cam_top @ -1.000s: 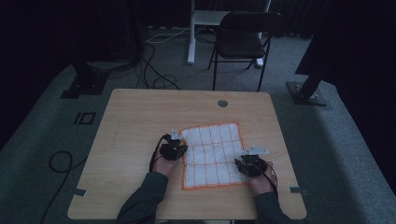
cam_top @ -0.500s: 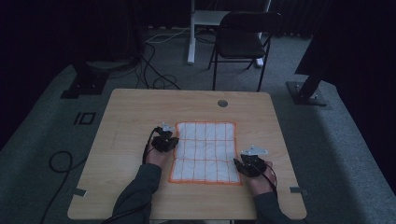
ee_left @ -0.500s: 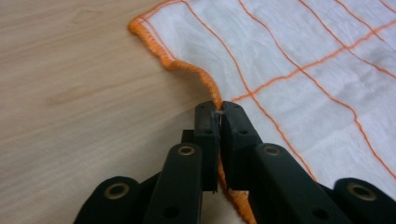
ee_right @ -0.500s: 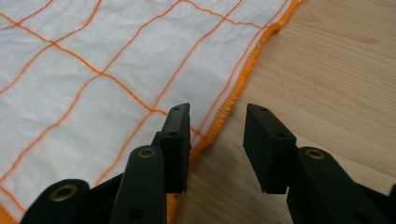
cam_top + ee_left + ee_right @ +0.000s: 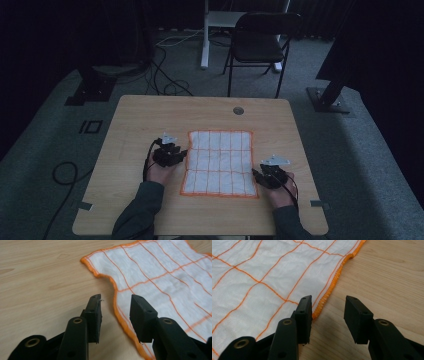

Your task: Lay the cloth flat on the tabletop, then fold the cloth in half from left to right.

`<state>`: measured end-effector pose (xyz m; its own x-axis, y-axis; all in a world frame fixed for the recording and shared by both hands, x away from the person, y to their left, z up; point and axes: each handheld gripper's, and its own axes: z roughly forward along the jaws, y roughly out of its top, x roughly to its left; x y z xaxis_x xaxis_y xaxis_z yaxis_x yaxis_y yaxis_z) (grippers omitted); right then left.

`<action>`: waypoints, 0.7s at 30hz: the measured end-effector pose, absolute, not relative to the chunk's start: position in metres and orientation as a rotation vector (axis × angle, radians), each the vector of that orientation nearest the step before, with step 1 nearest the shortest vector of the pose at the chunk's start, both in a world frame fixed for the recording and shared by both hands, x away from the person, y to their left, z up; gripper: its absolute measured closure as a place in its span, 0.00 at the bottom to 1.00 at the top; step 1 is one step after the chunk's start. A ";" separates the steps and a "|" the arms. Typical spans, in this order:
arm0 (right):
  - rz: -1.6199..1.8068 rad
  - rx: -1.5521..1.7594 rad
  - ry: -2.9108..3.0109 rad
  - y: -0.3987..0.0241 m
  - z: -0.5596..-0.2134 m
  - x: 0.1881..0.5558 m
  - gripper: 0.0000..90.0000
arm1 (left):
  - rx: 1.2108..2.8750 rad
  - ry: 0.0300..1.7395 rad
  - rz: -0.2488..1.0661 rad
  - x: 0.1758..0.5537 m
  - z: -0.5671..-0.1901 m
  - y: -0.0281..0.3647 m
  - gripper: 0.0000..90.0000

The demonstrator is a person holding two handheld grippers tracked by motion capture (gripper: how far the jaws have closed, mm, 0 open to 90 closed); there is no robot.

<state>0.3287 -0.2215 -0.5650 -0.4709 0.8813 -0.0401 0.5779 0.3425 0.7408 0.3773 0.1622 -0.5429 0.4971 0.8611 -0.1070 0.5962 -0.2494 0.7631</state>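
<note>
While the white cloth with orange grid lines (image 5: pixel 220 162) lies spread flat on the wooden worktop (image 5: pixel 130 120), a little toward the person's side of its middle, a gripper sits at each of its side edges. Seen from above, the left gripper (image 5: pixel 181 154) is just beside the cloth's left edge, about halfway along it, where the orange hem bows inward. Its jaws have just been opening and stand apart; in the left gripper view (image 5: pixel 115 312) the hem runs between them, with one jaw over bare wood and the other over the fabric, neither pad pressing on the cloth (image 5: pixel 160 272). The right gripper (image 5: pixel 256 173) is at the near right corner of the cloth, held by the person's right hand (image 5: pixel 281 196). Its jaws have also just been opening and are parted; in the right gripper view (image 5: pixel 328 315) the orange hem ends close against the inner face of one jaw, the other jaw stands over bare wood, and the cloth (image 5: pixel 262 272) lies loose on the worktop (image 5: pixel 392 277), gripped by nothing. Beyond the far edge of the worktop a dark folding chair (image 5: pixel 260 40) stands on the carpeted floor.
</note>
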 end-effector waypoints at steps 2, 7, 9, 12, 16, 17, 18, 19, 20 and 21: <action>0.931 1.283 2.172 -0.223 -0.566 0.328 0.63 | 1.953 1.195 0.429 0.365 -0.543 0.166 0.67; 0.934 1.282 2.168 -0.224 -0.565 0.328 0.63 | 1.944 1.194 0.431 0.353 -0.546 0.170 0.67; 0.934 1.281 2.170 -0.223 -0.565 0.329 0.63 | 1.941 1.198 0.424 0.352 -0.547 0.171 0.67; 0.936 1.277 2.174 -0.222 -0.565 0.330 0.63 | 1.938 1.206 0.418 0.349 -0.548 0.171 0.67; 0.939 1.276 2.174 -0.223 -0.565 0.330 0.63 | 1.933 1.193 0.410 0.342 -0.548 0.167 0.67; 0.940 1.277 2.172 -0.223 -0.565 0.329 0.63 | 1.934 1.187 0.411 0.341 -0.548 0.166 0.66; 0.942 1.277 2.170 -0.224 -0.565 0.329 0.63 | 1.940 1.180 0.414 0.339 -0.547 0.164 0.65; 0.944 1.278 2.166 -0.224 -0.564 0.329 0.62 | 1.940 1.176 0.411 0.339 -0.547 0.163 0.65; 0.943 1.280 2.165 -0.225 -0.565 0.329 0.63 | 1.936 1.177 0.407 0.338 -0.546 0.162 0.65; 0.942 1.281 2.165 -0.225 -0.565 0.329 0.62 | 1.936 1.174 0.406 0.338 -0.546 0.161 0.65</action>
<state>0.3287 -0.2247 -0.5647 -0.4664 0.8838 -0.0366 0.5754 0.3346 0.7463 0.3381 0.1609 -0.5460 0.5142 0.8473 -0.1329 0.5839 -0.2324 0.7779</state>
